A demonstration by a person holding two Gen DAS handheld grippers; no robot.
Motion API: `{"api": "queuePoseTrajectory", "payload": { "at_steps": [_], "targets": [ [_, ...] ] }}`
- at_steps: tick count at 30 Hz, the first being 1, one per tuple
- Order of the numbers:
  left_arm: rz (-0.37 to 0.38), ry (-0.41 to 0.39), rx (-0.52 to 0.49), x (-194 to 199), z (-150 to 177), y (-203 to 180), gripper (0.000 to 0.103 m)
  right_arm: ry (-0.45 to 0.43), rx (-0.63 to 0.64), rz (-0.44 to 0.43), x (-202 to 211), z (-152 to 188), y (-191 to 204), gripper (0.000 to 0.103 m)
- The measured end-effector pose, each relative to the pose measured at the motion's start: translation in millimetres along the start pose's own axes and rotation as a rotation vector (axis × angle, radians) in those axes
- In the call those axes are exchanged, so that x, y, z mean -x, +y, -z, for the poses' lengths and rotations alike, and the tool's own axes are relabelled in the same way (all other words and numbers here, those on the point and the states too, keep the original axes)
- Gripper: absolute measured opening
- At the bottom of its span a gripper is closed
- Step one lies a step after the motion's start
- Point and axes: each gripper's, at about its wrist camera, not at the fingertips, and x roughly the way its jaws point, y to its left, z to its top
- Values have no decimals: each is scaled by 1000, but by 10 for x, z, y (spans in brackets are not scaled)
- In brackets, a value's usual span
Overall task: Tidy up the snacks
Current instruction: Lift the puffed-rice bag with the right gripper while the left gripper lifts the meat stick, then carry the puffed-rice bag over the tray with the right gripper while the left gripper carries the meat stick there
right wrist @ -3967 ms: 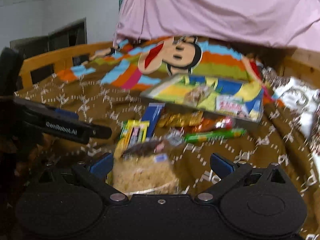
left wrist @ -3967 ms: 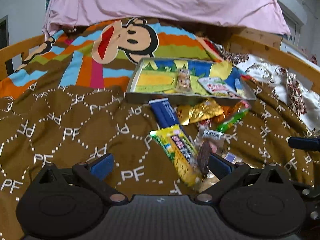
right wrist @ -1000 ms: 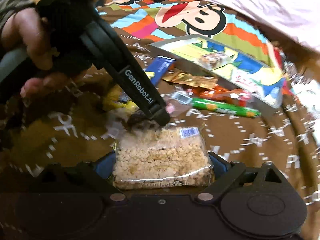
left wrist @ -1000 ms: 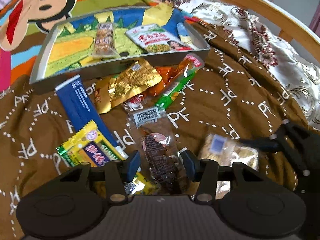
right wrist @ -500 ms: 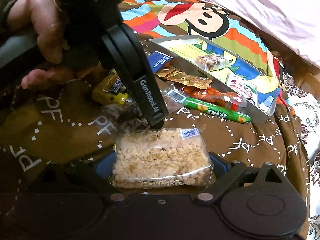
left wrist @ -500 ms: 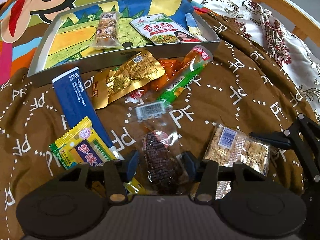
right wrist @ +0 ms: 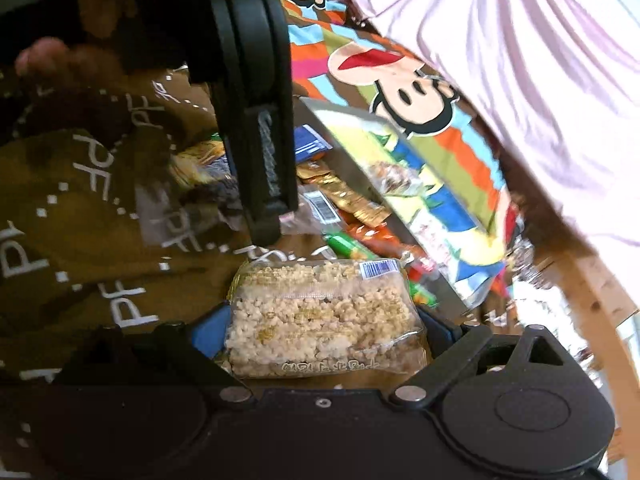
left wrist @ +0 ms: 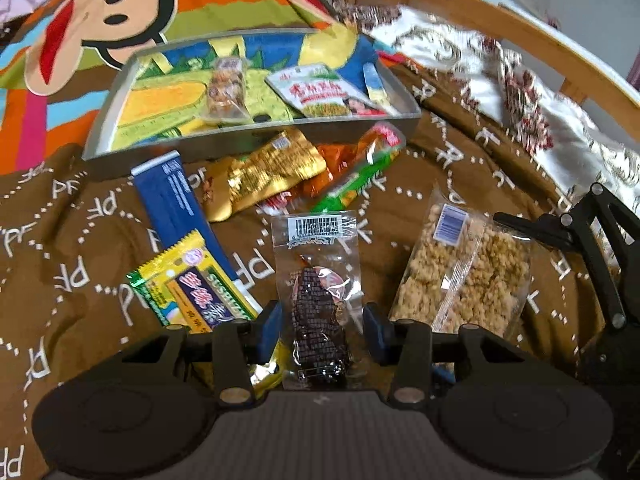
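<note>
My left gripper (left wrist: 320,330) is shut on a clear packet of dark dried snack (left wrist: 316,312) and holds it above the brown blanket. My right gripper (right wrist: 320,330) is shut on a clear packet of puffed rice cake (right wrist: 320,312), which also shows in the left wrist view (left wrist: 464,276). A grey tray (left wrist: 256,142) with a corn picture stands farther back and holds a nut bar (left wrist: 226,88) and a white-green packet (left wrist: 320,92). In the right wrist view the tray (right wrist: 348,152) is tilted to the right.
In front of the tray lie a blue box (left wrist: 172,196), a gold packet (left wrist: 272,172), an orange packet (left wrist: 320,178), a green stick (left wrist: 360,176) and a yellow packet (left wrist: 192,288). A wooden bed rail (left wrist: 520,28) runs at the right. The left gripper's body (right wrist: 256,120) fills the upper left of the right wrist view.
Both grippers have lifted with their packets. The dark snack packet hangs higher over the blanket. The right wrist view has rolled, so the tray now slants.
</note>
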Motion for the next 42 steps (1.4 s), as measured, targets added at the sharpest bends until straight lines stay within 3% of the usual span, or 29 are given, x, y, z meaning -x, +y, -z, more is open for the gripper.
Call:
{"api": "queuePoseTrajectory", "payload": {
  "at_steps": [5, 15, 19, 25, 29, 32, 36, 42],
  "targets": [
    [-2, -82, 33, 159, -21, 61, 48, -39, 30, 82, -14, 4, -33, 95],
    [-37, -202, 53, 348, -308, 125, 48, -175, -120, 218, -89, -90, -439, 95],
    [-60, -230, 19, 425, -628, 176, 48, -275, -185, 295, -241, -227, -742, 95],
    [-99, -264, -20, 508, -1333, 254, 48, -342, -346, 402, -486, -287, -1352, 95],
    [-47, -214, 67, 345, -1737, 387, 48, -333, -374, 441, -588, -124, -1599, 95],
    [-32, -193, 77, 99, -1921, 433, 48, -311, -402, 460, -697, -1, -1741, 95],
    [9, -234, 87, -246, -2008, 497, 48, -269, -481, 446, -865, 161, -1850, 95],
    [71, -229, 127, -757, -2029, 639, 48, -220, -448, 407, -1241, 161, -1714, 95]
  ]
}}
